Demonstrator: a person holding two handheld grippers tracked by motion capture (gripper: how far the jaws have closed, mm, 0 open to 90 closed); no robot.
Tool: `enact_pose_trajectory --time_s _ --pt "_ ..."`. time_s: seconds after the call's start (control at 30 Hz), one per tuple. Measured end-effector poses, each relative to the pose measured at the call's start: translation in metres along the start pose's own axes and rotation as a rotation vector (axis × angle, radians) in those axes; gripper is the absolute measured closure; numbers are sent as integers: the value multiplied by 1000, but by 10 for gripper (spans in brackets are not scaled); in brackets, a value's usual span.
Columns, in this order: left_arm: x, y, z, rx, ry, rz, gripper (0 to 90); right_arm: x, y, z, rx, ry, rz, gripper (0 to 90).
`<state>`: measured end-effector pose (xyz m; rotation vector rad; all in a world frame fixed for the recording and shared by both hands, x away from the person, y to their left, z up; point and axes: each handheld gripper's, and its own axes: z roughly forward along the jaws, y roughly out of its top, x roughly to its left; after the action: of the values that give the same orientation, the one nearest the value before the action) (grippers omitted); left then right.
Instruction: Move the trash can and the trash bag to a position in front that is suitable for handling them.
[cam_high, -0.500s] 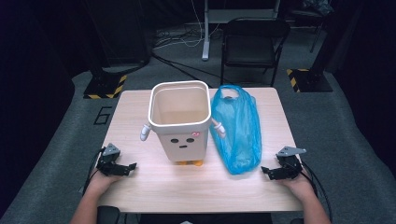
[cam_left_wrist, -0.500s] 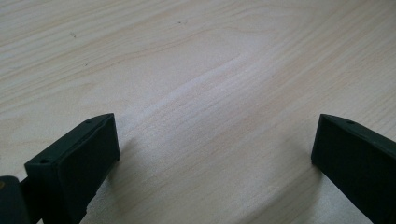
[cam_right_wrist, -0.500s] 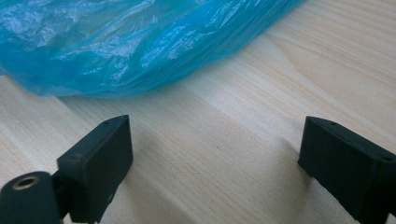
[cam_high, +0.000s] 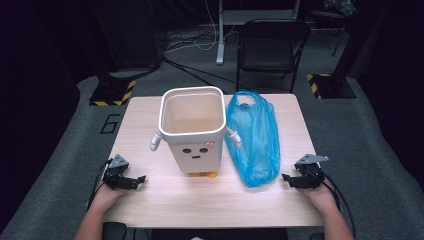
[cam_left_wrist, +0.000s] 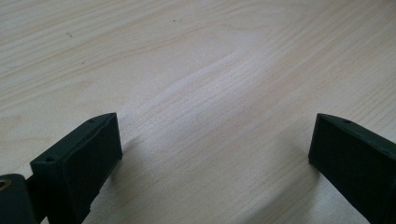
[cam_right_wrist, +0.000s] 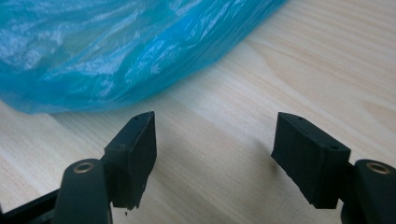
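- Blue plastic bag (cam_high: 252, 137), white bin (cam_high: 192, 127) and both grippers sit as before.
- Bin interior looks empty.
- Left gripper (cam_high: 137, 180) and right gripper (cam_high: 287, 178): jaws apart, holding nothing.

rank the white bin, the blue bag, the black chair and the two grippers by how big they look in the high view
1. white bin
2. blue bag, flatter; its outline looks slightly smaller than the bin's
3. black chair, farther from the camera, so likely bigger than it looks
4. left gripper and right gripper, alike, no ranking
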<state>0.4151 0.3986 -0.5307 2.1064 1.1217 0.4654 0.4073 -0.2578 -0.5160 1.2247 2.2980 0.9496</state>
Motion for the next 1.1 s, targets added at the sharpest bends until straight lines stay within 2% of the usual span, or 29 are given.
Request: enact_pose_trajectory --time_s 0.1,0.13,0.17,0.2,0.23,0.43,0.5,0.53,0.7,0.73,0.83,0.9,1.03,1.07,1.1 --pt "0 -1 -1 1 -3 2 21 0 2 -3 -14 -4 7 307" --pt "-1 -1 -1 -1 -2 -1 21 1 3 -5 -29 -3 18 309" --pt "-1 -1 -1 -3 -1 -3 21 2 6 -10 -70 2 48 321" --pt "-1 -1 -1 -3 -1 -3 20 2 6 -10 -70 2 48 321" --pt "-2 -1 -1 -2 3 -6 20 3 9 -13 -99 4 67 333" --pt "-3 -1 -1 -1 4 -7 19 13 18 -16 -152 24 47 354" --pt "-3 -1 -1 -1 3 -7 19 14 19 -15 -151 27 52 354" --pt "-3 -1 -1 -1 3 -7 20 16 22 -11 -145 29 88 354" --pt "-3 -1 -1 1 3 0 20 17 30 -4 -141 10 104 353" --pt "-3 -1 -1 4 1 2 20 15 34 1 -144 18 122 365" --pt "-4 -2 -2 2 -1 5 19 13 34 7 -139 27 134 386" --pt "-4 -3 -3 3 -2 5 20 14 33 15 -121 21 127 443" --pt "-4 -3 -3 3 -4 6 19 17 32 19 -105 28 116 493" --pt "-4 -2 -2 3 -4 7 19 18 32 20 -99 21 112 522" --pt "-4 -2 -2 3 -5 7 19 19 32 23 -79 13 115 592"
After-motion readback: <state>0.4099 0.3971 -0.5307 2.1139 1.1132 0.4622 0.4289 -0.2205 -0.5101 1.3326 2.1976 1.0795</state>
